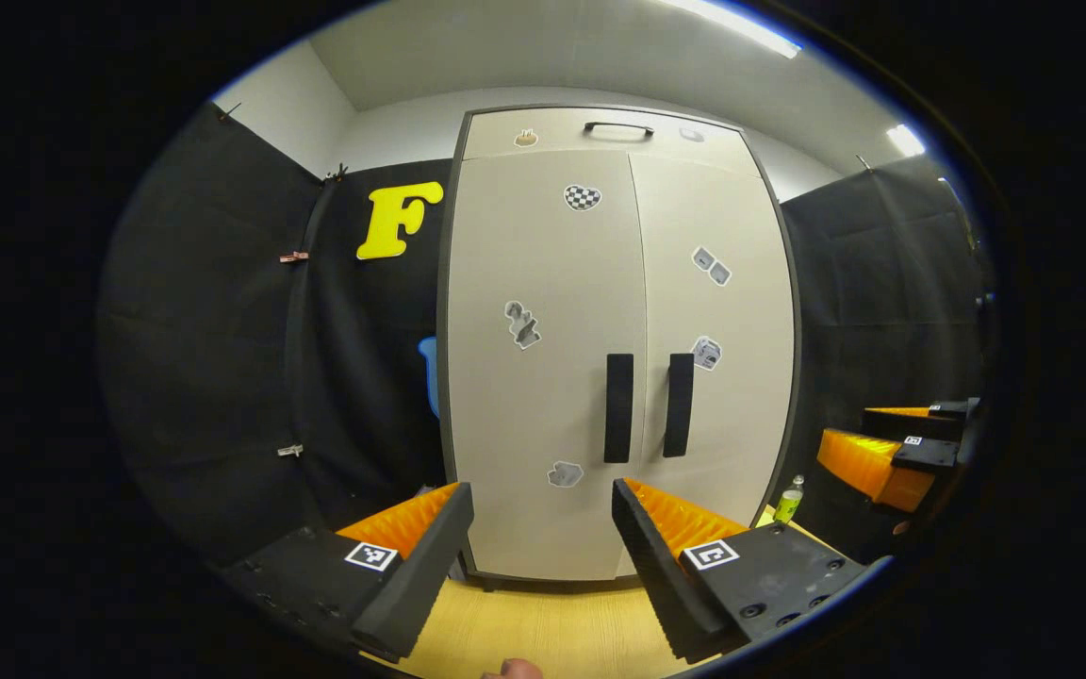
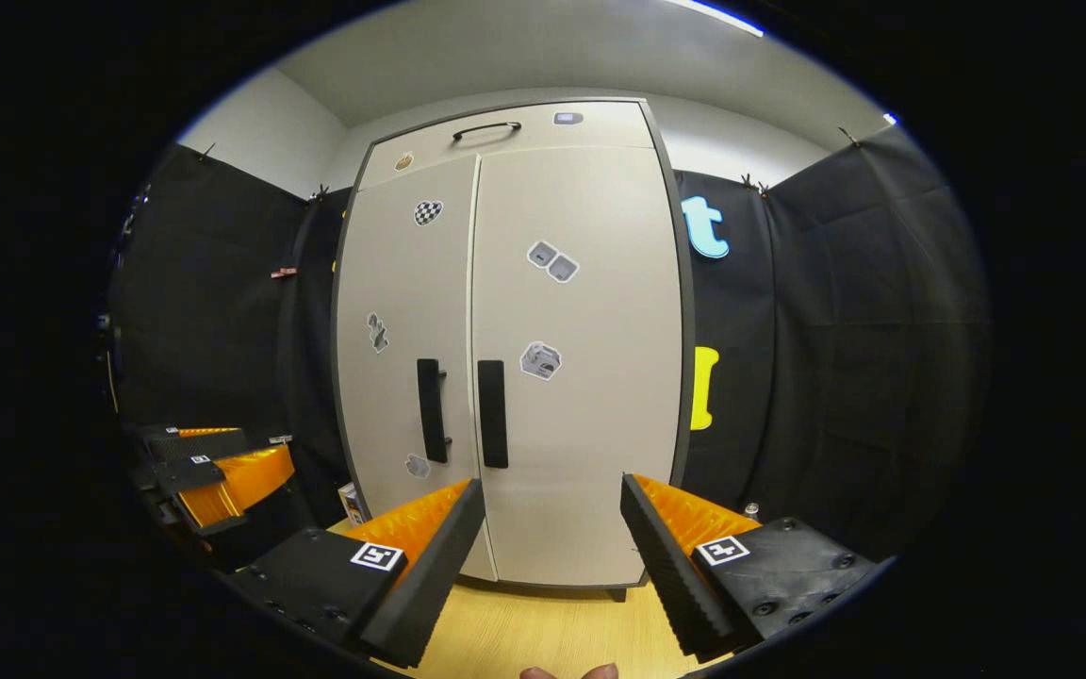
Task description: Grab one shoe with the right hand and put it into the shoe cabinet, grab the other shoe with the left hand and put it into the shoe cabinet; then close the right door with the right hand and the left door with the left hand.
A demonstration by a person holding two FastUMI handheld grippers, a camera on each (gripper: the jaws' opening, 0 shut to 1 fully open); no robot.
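1. Currently the shoe cabinet [image 1: 618, 339] stands dead ahead at 12 o'clock in the left gripper view, upright on the wooden floor [image 1: 543, 632], with both doors flush; the left door [image 1: 548, 358] and right door [image 1: 717, 349] meet at a closed seam.
2. Two dark vertical handles [image 1: 618, 407] sit side by side at the seam; a curved handle [image 1: 618, 126] sits on the top panel.
3. Left gripper [image 1: 543, 556]: jaws apart, nothing between them, short of the cabinet.
4. Right gripper [image 2: 552, 566]: jaws apart, empty, cabinet [image 2: 505, 339] at 12 o'clock.
5. Surroundings: a green bottle [image 1: 790, 498] stands at the cabinet's right foot, about 4 o'clock; a small box [image 2: 350, 502] at the left foot, about 8 o'clock in the right gripper view.
6. Several stickers [image 1: 583, 196] on the doors; no writing legible.
7. No shoe can be made out outside the cabinet.
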